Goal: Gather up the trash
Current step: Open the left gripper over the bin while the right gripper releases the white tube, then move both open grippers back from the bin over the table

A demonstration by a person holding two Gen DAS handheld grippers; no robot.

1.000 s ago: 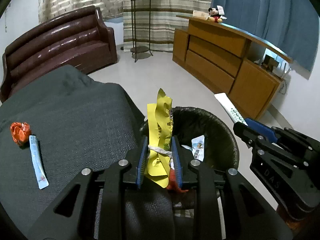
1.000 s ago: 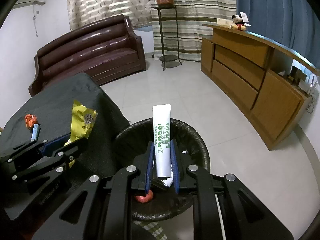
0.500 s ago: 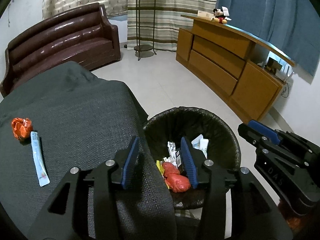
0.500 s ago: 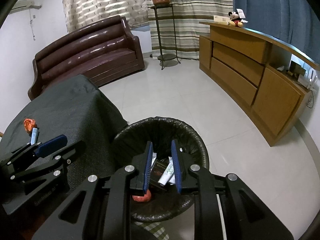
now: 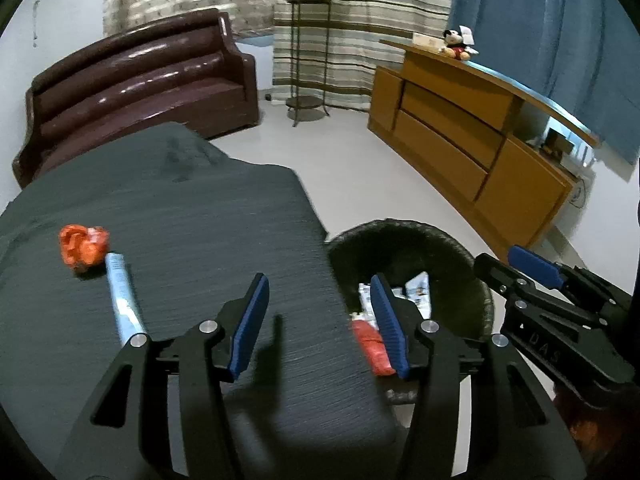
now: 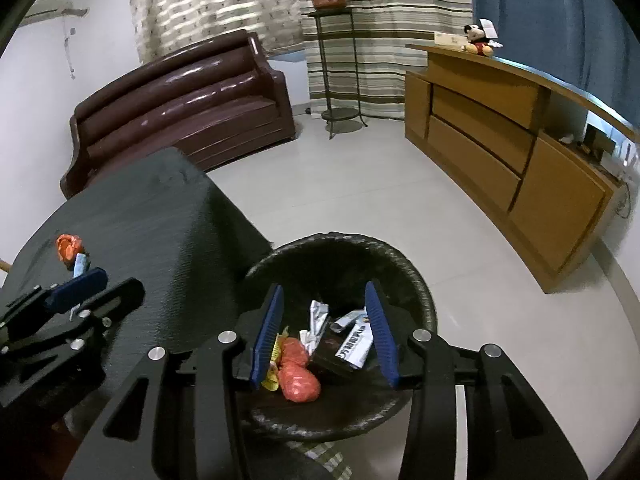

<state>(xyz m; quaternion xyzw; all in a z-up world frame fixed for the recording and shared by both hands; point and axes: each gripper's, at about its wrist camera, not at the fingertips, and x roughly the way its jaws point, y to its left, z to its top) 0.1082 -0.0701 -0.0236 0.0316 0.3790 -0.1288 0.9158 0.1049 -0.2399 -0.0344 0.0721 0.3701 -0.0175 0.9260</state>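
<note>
Trash partly collected — two pieces remain on the desk [image 5: 200, 216].
Bin [image 6: 400, 256] holds several wrappers; orange wrapper [image 5: 83, 246] and what seems a blue tube [image 5: 122, 296] wait. Left gripper [image 5: 320, 320] and right gripper [image 6: 326, 330] — fingers opening, empty.

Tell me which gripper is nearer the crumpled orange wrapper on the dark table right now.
Left. The left gripper is over the table's near edge, jaws opening and empty, with the orange wrapper ahead to its left. The right gripper hangs over the trash bin, also opening and empty, farther away.
</note>
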